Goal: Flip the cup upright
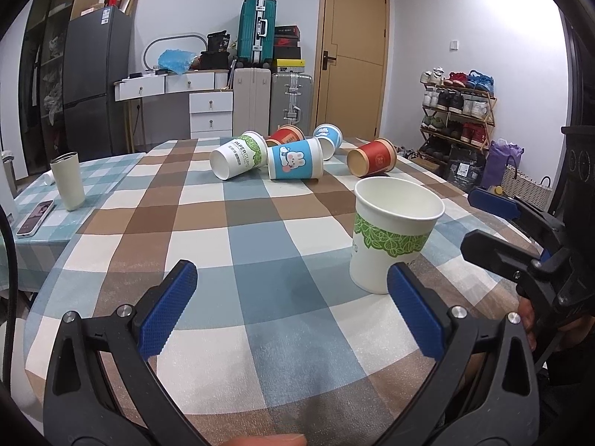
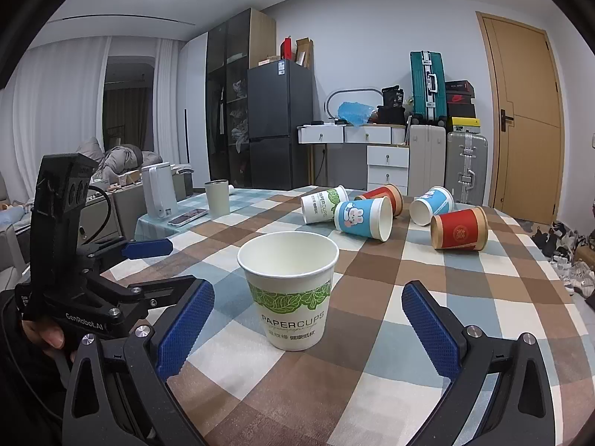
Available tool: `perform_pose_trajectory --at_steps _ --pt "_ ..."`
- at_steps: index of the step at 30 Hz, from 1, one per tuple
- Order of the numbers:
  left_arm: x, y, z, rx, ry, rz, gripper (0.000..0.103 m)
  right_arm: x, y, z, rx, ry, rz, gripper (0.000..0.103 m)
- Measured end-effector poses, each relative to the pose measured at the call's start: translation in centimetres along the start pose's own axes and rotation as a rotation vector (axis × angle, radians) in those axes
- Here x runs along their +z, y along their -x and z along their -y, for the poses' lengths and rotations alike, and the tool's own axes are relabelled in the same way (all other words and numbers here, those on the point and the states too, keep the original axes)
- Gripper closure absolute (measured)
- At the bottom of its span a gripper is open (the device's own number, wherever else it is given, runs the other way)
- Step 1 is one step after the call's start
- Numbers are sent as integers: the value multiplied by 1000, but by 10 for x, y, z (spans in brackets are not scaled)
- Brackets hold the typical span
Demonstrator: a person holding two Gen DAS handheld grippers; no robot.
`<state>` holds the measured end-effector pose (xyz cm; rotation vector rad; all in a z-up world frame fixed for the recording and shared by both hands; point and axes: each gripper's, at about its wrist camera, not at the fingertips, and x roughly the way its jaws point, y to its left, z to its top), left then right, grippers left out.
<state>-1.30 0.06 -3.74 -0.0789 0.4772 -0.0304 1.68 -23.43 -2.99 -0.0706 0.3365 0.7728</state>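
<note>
One white cup (image 2: 289, 290) upright, empty; five cups (image 2: 366, 218) lie tipped; both grippers (image 1: 293, 312) (image 2: 306, 325) apart.

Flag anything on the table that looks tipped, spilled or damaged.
Five paper cups lie on their sides at the far end: a white-green one, two blue and two red. Only the near white-green cup stands upright. No spill or damage shows. Both grippers are open and empty.
</note>
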Motion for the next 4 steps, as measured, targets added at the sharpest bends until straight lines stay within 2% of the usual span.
perform_pose_trajectory --at_steps 4 --pt "1 0 0 0 -2 3 1 0 0 -1 1 1 0 0"
